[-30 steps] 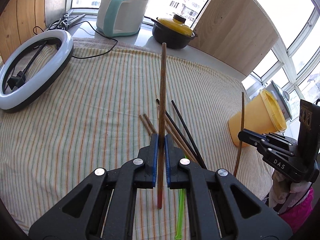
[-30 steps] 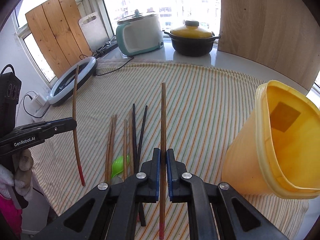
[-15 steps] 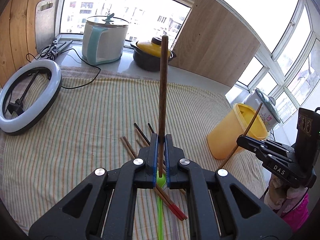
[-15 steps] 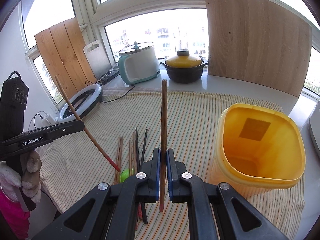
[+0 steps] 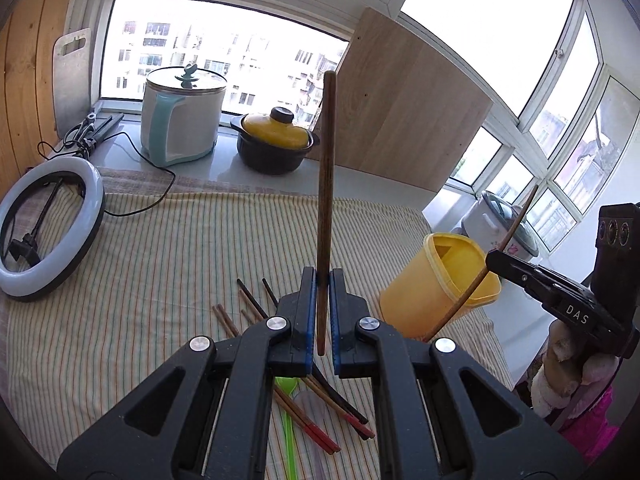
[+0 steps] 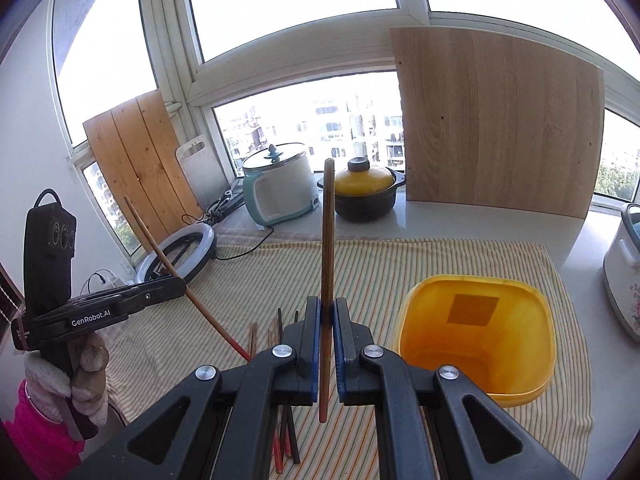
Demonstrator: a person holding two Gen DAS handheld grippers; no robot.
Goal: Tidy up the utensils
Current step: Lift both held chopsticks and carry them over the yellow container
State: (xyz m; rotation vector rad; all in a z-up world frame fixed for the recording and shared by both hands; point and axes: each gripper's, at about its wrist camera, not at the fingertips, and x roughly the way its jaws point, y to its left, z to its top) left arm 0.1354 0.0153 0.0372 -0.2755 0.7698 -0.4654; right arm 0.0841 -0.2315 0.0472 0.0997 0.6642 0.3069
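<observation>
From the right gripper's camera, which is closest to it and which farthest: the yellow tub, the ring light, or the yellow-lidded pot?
1. Yellow tub, just right of the right gripper.
2. Ring light, farther off, left.
3. Yellow-lidded pot, on the windowsill, farthest.

We are in a home, in a sunny kitchen corner up high. Big windows go all around us, and we see tall apartment houses outside. On the white sill sits a rice cooker with a plug cord, and a black pot with a yellow lid. Wooden boards lean on the glass. The table has a striped cloth, with chopsticks and a yellow tub on it.
</observation>
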